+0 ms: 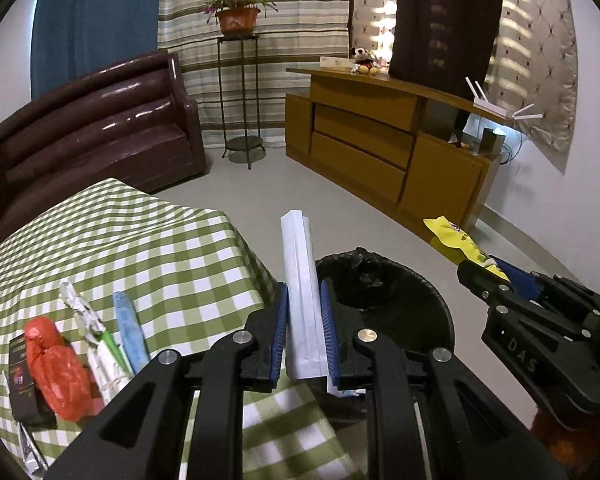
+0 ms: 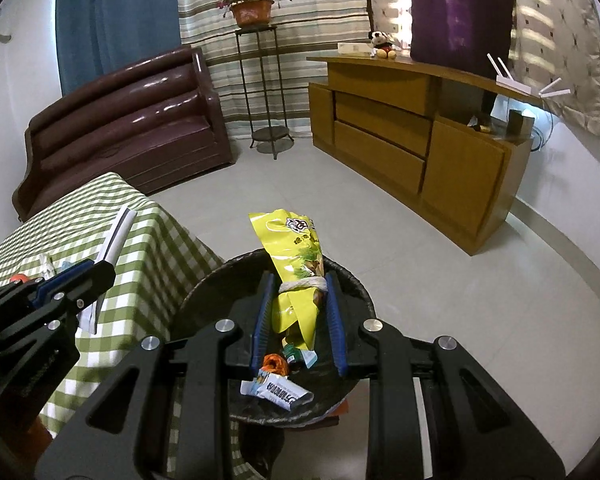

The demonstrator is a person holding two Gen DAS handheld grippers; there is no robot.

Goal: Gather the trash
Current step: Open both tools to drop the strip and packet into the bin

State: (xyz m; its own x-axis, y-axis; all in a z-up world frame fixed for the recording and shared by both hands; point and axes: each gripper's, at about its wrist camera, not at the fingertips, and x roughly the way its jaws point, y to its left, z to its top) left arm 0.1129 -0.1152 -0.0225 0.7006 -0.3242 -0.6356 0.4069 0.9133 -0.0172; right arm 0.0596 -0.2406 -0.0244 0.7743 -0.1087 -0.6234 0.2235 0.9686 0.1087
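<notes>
Your left gripper (image 1: 304,332) hides the lower end of the white packet (image 1: 300,280) it clamps, and its black frame covers the near rim of the trash bin (image 1: 420,304). On the checked table (image 1: 140,240), the dark card (image 1: 24,384) under the red bag (image 1: 56,368) is too blurred for you to read. Your right gripper (image 2: 300,312) covers part of the yellow bag (image 2: 296,256); its print is too small to make out. The bin's base is cut off below.
</notes>
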